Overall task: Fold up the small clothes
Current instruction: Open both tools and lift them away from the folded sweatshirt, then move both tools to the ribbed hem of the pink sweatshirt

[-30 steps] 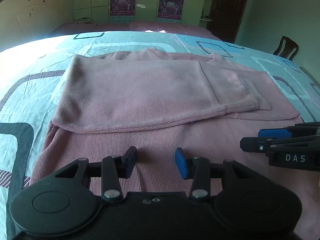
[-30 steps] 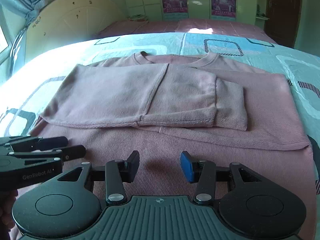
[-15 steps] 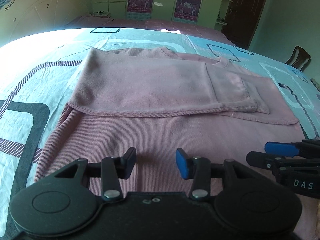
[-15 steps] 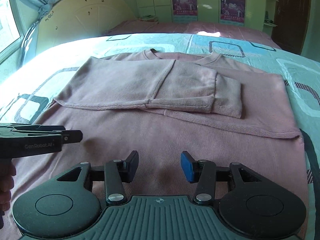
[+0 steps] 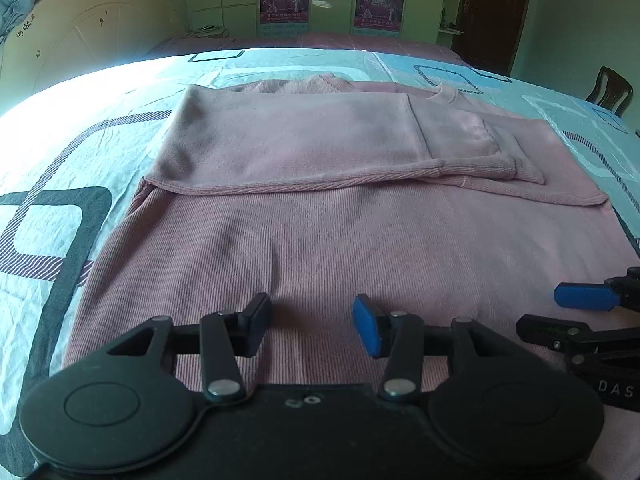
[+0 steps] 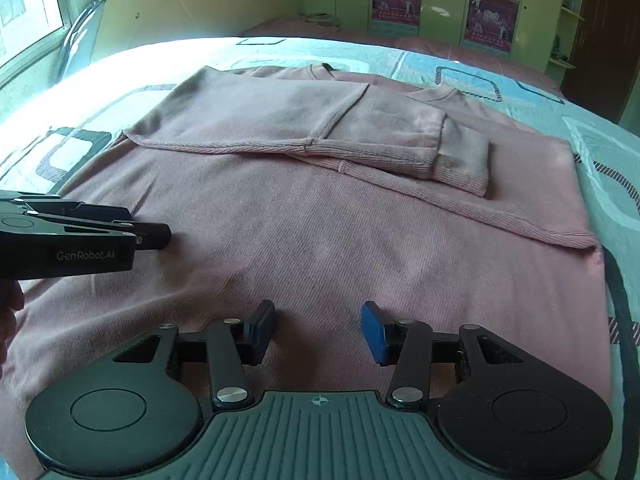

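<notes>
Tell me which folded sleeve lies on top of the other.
The sleeve ending in a ribbed cuff lies on top; the other sleeve passes under it.

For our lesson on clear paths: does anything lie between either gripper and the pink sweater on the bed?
Nothing visible does. The left gripper and right gripper are both open directly over the pink sweater, with only bare fabric ahead.

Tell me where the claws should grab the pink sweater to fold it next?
Probably the near bottom hem of the pink sweater, one claw toward each corner, coming in low from the near side. Both sleeves already lie folded across the chest, so the flat lower half is what is left to lift over. The hem itself is hidden beneath the claws.
</notes>
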The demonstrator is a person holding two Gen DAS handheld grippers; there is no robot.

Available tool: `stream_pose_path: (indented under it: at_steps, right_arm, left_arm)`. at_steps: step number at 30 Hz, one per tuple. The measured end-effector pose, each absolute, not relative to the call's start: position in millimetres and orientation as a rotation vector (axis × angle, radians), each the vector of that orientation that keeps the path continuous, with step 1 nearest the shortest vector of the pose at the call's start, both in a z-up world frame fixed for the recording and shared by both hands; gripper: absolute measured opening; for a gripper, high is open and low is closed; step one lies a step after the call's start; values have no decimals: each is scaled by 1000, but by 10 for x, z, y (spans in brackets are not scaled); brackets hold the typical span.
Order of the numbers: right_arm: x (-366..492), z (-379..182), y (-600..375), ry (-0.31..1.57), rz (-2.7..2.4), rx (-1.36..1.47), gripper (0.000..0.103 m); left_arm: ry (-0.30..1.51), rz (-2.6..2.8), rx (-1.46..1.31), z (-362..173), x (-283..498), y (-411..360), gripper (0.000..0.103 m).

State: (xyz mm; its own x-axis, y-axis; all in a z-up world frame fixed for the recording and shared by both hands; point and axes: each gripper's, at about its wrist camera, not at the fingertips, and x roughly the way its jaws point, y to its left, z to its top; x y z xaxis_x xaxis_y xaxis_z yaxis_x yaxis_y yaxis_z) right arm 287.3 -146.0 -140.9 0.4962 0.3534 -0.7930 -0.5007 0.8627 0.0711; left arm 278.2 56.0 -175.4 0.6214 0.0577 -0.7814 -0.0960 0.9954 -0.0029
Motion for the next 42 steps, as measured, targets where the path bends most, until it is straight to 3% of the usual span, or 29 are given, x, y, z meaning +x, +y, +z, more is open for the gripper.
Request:
stream_pose_path:
  at_steps: [12,42]
  right_arm:
    - [2424,-1243,-1521,920,461,-39,47]
    - [1570,-1198,-1826,928,256,-39,47]
  left_arm:
    - [885,53,-72,-1641,2392,623,50]
    - [888,14,-47,-1659,1558,822,56]
